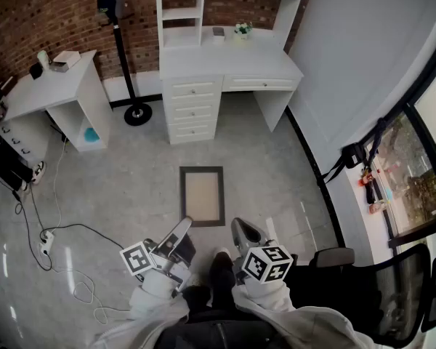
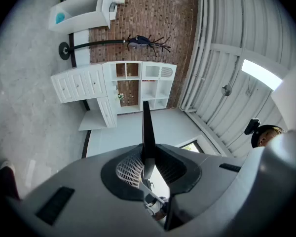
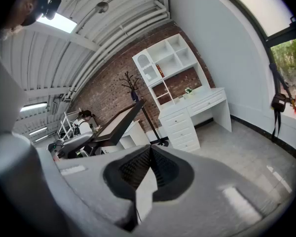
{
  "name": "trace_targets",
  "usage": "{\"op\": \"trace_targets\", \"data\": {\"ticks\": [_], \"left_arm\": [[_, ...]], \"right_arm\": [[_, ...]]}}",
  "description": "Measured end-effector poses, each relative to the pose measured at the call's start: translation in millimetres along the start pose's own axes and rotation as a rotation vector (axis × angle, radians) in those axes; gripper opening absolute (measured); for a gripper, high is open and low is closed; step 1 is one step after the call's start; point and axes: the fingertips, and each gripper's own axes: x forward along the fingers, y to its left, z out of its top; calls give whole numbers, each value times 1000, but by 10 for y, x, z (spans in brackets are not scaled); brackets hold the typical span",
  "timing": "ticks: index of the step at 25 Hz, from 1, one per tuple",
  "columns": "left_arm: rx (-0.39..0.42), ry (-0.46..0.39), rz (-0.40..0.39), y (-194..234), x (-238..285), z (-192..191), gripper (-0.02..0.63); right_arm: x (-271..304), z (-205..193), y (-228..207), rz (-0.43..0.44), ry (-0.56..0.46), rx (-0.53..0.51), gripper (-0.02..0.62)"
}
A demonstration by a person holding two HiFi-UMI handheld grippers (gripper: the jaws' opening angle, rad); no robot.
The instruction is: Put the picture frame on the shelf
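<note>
The picture frame point(image 1: 202, 195), dark-edged with a pale middle, hangs level above the floor in the head view. My left gripper point(image 1: 182, 227) is shut on its near left corner. In the left gripper view the frame point(image 2: 146, 127) shows edge-on as a thin dark blade rising from between the jaws of that gripper point(image 2: 147, 155). My right gripper point(image 1: 240, 230) is beside the frame's near right corner, shut and empty. From the right gripper view its jaws point(image 3: 150, 151) meet on nothing, and the frame point(image 3: 119, 124) slants off to the left. The white desk's shelf unit point(image 1: 180, 14) stands ahead.
A white side desk point(image 1: 52, 87) and a black coat stand point(image 1: 120, 49) are at the far left. Cables and a power strip point(image 1: 44, 241) lie on the floor at left. An office chair point(image 1: 392, 291) is at my right. A person point(image 3: 84, 119) sits far back.
</note>
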Motion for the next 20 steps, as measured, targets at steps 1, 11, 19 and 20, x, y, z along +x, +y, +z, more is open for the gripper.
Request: {"op": "trace_targets", "data": {"ticks": [1,11,19,20], "left_arm": [[-4,-1,0,2,-41,-15,71],[-25,-53,-3,111,45,124,71],[25,-120,-27,175,746,643,71],[30,-124,-32,188,854,693,71]], "right_arm": [[-21,-18,29,0,-1,0,-2],[122,137,-27,-19,-43,-6,-2],[726,714,-387,40,-52,11,-2],[803,801,-447,46,-56,8,-2]]}}
